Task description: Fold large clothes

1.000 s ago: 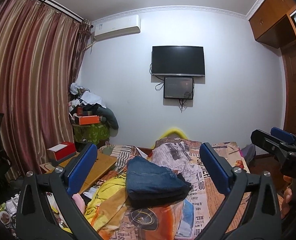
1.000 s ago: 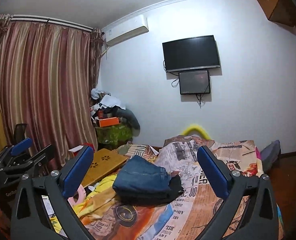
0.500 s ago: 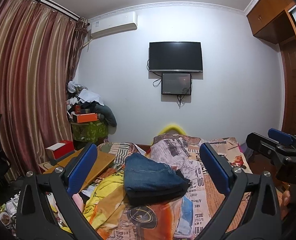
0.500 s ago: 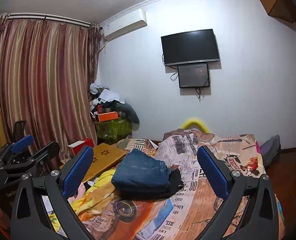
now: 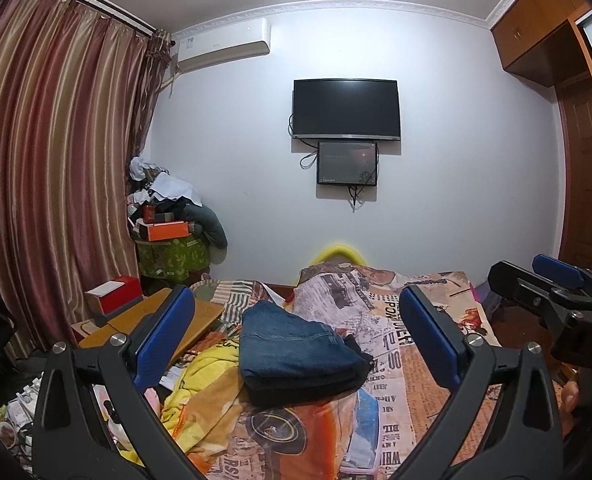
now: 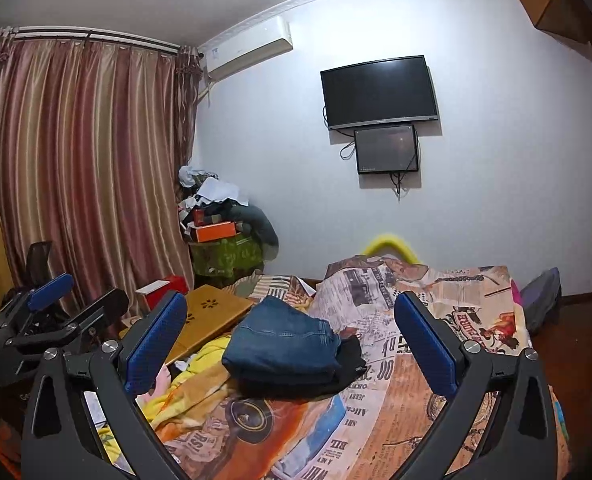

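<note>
I am holding the left claw [image 5: 296, 336] spread wide with nothing in it, and the right claw [image 6: 290, 334] is gaping just as wide, also bare. Both are hovering above the bed [image 5: 424, 364]. The folded jeans [image 5: 292, 344] are lying on a folded black garment [image 5: 360, 364] mid-bed. An orange box [image 5: 167, 230] is sitting atop the corner pile.

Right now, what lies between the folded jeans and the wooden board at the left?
In both views, crumpled yellow cloth lies between the folded jeans and the wooden board.
</note>
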A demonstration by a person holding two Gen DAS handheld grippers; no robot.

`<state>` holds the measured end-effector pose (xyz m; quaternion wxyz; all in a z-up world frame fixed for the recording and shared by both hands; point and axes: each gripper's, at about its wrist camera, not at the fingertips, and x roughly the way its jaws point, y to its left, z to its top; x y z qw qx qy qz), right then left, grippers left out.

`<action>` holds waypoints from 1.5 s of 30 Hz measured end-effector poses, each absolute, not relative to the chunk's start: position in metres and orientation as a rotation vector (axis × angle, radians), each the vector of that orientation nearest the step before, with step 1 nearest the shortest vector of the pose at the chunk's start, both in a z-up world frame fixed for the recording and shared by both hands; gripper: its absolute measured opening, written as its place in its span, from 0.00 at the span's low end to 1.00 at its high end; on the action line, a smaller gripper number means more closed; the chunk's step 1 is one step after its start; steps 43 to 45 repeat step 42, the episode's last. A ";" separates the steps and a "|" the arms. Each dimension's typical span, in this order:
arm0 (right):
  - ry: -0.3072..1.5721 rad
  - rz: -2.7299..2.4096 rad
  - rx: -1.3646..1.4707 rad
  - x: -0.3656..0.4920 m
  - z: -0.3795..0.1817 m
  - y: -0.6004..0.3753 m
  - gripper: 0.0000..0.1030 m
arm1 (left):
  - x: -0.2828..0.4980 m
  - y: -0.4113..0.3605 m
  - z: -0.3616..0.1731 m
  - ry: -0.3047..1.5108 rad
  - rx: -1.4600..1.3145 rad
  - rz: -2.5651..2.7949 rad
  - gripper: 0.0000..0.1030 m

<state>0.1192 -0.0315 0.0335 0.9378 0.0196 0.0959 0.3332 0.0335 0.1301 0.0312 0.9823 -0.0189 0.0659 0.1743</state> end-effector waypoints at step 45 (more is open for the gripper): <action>0.220 0.662 0.032 0.122 0.029 -0.032 1.00 | 0.046 0.130 0.020 0.160 -0.071 0.311 1.00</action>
